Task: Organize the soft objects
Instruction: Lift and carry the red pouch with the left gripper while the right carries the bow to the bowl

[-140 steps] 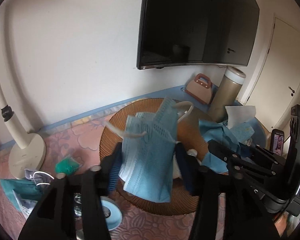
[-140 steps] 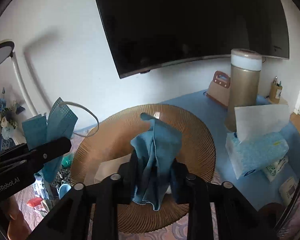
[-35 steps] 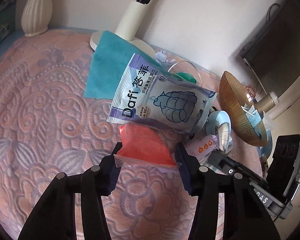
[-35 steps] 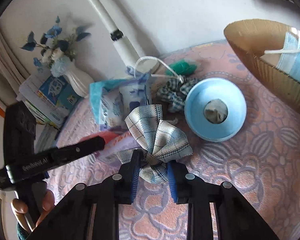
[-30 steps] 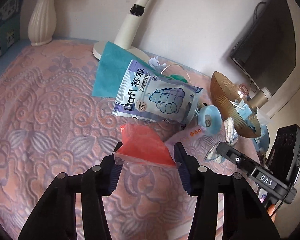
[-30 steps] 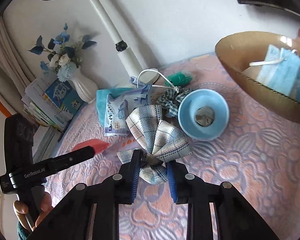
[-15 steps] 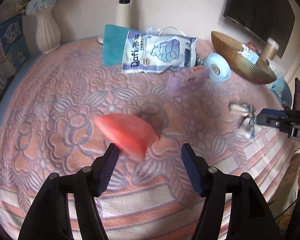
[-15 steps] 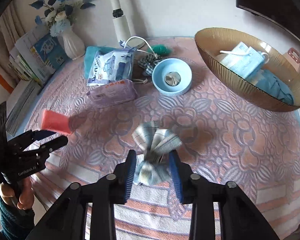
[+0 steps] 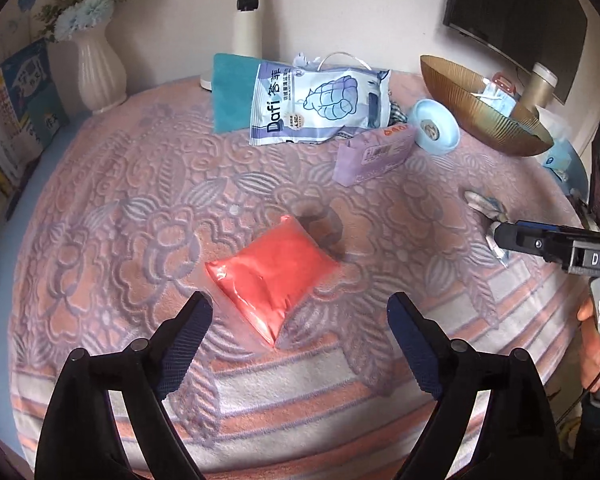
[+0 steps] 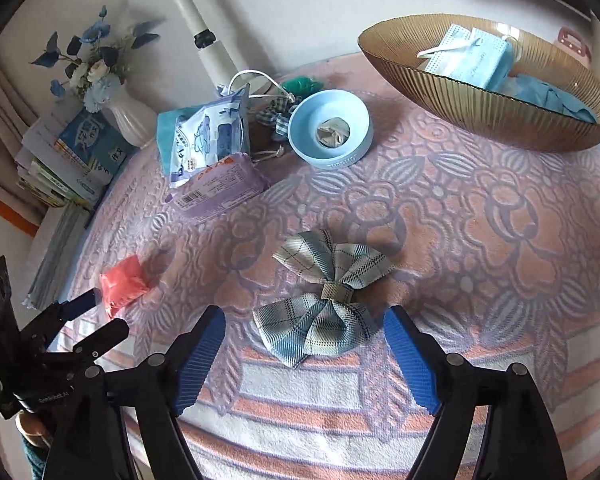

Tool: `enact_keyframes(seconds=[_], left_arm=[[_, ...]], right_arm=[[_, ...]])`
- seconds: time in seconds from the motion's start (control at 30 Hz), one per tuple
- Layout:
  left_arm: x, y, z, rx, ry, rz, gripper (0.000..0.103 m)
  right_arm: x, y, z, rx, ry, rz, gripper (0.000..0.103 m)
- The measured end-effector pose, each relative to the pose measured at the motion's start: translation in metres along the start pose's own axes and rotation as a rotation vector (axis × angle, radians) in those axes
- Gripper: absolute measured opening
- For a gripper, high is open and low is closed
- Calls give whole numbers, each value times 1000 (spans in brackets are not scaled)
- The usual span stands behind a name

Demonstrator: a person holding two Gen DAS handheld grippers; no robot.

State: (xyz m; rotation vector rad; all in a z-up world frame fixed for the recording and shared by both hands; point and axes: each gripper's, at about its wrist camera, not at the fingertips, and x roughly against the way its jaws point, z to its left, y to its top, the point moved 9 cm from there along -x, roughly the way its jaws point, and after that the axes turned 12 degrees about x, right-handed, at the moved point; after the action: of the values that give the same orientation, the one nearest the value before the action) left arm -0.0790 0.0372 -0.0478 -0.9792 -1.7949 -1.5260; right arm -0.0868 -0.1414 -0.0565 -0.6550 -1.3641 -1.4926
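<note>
Plaid fabric bow (image 10: 324,300) looks light, floppy; pinch at centre knot. Right claw (image 10: 304,350) & left claw (image 9: 298,344) both opening, nothing gripped.

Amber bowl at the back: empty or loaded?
Loaded. The amber ribbed bowl holds light blue face masks and a darker blue cloth against its right side; whatever lies beneath them is hidden.

Black tongs (image 10: 304,328) with 2 ribbed blue pads (image 10: 198,364), round silver screws.
</note>
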Motion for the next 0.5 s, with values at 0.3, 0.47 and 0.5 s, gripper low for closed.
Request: enact_keyframes(seconds=[0.3, 0.47, 0.5], left_arm=[[-16, 3, 21, 24, 120, 2, 89], [-20, 14, 33, 105, 122, -17, 88], [-19, 15, 30, 96, 116, -29, 87]], right_arm=[[-14, 4, 8, 83, -130, -25, 80], [-16, 8, 9, 115, -191, -56, 66], [-16, 8, 10, 139, -213, -57, 58]])
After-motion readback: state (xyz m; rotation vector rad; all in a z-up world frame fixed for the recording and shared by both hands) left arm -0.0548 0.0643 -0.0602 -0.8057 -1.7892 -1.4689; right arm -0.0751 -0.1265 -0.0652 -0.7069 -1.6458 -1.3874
